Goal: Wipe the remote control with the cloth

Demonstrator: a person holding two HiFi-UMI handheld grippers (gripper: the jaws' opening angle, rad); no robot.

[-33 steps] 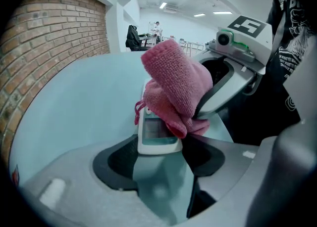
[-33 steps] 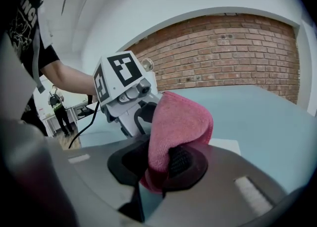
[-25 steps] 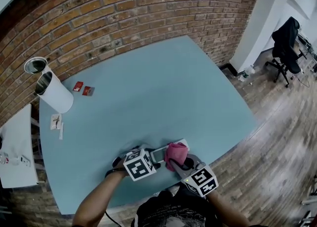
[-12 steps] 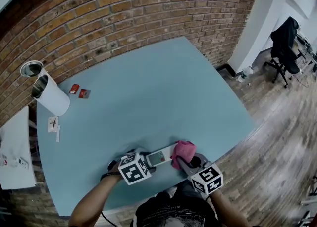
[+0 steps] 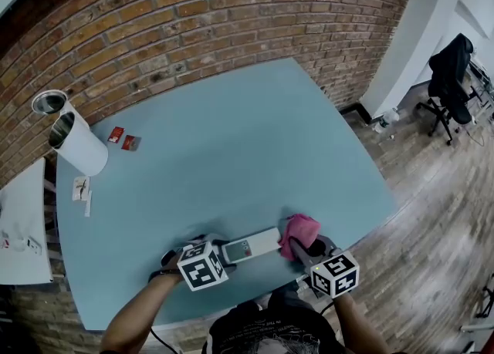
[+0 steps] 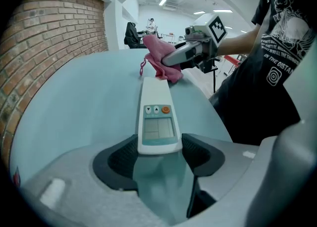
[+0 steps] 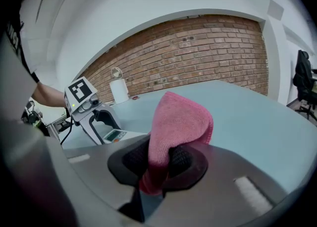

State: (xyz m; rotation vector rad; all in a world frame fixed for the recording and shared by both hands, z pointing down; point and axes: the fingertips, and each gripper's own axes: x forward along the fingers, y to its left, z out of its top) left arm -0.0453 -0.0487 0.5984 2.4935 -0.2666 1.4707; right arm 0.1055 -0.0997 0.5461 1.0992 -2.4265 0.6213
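In the head view the marker cubes cover both sets of jaws, and the remote control [image 5: 251,246] loses its left end under the left gripper [image 6: 159,152]. That gripper's own view shows its jaws pinching the near end. The right gripper [image 7: 166,159] has its jaws clamped on the pink cloth [image 7: 181,122], just beside the remote control's far tip; contact is unclear. The red bits [image 5: 123,139] at upper left are too small to identify. The pale blue bench [image 5: 231,144] meets a brick wall [image 5: 193,28], with wooden floor [image 5: 432,214] and an office chair [image 5: 455,59] at right.
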